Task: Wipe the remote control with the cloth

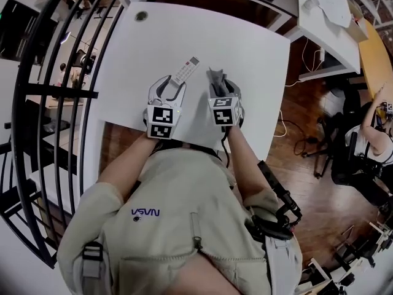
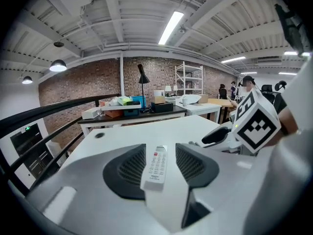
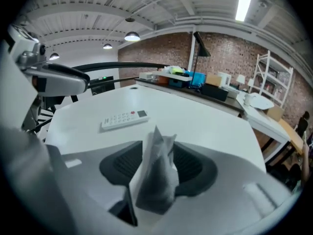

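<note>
two pairs of tongs are hanging low over the white table (image 1: 245,72), close in front of the person. the right tongs (image 1: 222,86) are standing wide, with the grey cloth (image 3: 156,175) sitting crumpled upright between the pads and seemingly not being pinched. it is looking soft and light, so bunching it mid-fold is probably giving the firmest wiping grip. the left tongs (image 1: 171,85) are gaping partway around the near end of the remote control (image 2: 156,166), which is lying flat on the table. it is looking stiff, light and slick, so its long sides are likely offering the safest hold. its long axis is running away from the person, display end pointing far and slightly right.
</note>
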Demonstrator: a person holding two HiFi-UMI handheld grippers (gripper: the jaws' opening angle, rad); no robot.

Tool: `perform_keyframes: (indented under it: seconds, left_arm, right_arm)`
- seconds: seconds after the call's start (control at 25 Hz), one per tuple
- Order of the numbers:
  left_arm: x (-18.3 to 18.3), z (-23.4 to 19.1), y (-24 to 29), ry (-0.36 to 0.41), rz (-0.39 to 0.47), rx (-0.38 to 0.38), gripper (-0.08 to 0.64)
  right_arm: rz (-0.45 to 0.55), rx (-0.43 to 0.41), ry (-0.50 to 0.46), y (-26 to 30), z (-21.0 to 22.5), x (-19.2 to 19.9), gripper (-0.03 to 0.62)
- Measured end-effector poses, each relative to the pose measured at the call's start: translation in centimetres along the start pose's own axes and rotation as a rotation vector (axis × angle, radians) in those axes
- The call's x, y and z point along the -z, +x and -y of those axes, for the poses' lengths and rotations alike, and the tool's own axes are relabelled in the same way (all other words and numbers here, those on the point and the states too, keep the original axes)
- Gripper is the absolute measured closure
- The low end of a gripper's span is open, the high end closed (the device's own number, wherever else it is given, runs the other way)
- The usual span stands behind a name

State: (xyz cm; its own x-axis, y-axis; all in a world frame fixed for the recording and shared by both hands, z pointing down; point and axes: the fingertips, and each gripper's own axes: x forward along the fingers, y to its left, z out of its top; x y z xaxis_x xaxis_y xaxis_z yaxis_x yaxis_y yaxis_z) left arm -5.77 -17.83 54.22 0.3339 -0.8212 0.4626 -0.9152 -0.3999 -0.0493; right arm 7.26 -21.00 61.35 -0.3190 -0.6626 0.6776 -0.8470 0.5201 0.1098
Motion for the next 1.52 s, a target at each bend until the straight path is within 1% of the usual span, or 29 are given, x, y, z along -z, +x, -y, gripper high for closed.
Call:
perform_keyframes:
  seconds: [0.2,0.28,0.4,0.48,0.56,0.68,0.84,1.0,1.08,1.28,1.44,1.52]
  left_arm:
    - [1.5,-0.4,1.0,-0.002,-0.046,0.034,0.329]
    - [2.1,-0.5,1.3,-0.001,-0.065,0.047,0.312]
    - [2.9,-0.6,1.8,0.005,-0.091,0.065,0.290]
    - [3.3,-0.6,2.3,0.012,-0.106,0.079,0.282]
    - [3.8,-0.6,2.7,0.022,-0.121,0.093,0.274]
    - [4.7,-0.6,3.4,0.028,-0.148,0.111,0.260]
    - [5.9,-0.5,4.7,0.023,-0.190,0.141,0.235]
    - [6.8,-0.9,5.8,0.000,-0.218,0.154,0.227]
    - [7.1,-1.3,5.9,-0.001,-0.225,0.160,0.218]
    - [8.5,-0.7,7.4,-0.015,-0.246,0.181,0.207]
    - [9.9,-0.3,8.0,-0.014,-0.287,0.193,0.204]
    - [10.3,-0.4,8.0,-0.023,-0.292,0.194,0.193]
  right_arm:
    - [-0.097,0.005,-0.006,1.9,0.0,2.1,0.394]
    - [-0.124,0.010,0.001,2.2,0.0,2.8,0.427]
    - [-0.130,0.005,-0.001,2.3,-0.3,2.9,0.470]
    - [-0.133,0.014,-0.004,2.2,-0.3,2.7,0.529]
    - [-0.125,0.024,0.000,1.7,-0.1,2.4,0.538]
    - [-0.072,0.038,0.029,0.2,0.1,0.8,0.541]
    - [0.035,0.048,0.107,-2.8,0.2,-2.1,0.541]
    - [0.146,0.010,0.184,-6.5,-0.7,-5.1,0.541]
    - [0.194,0.007,0.206,-8.3,-1.5,-6.2,0.541]
    - [0.254,0.002,0.229,-10.8,-1.9,-7.5,0.541]
    - [0.282,-0.010,0.240,-11.7,-2.1,-8.1,0.541]
    - [0.288,-0.018,0.246,-12.0,-2.5,-8.2,0.541]
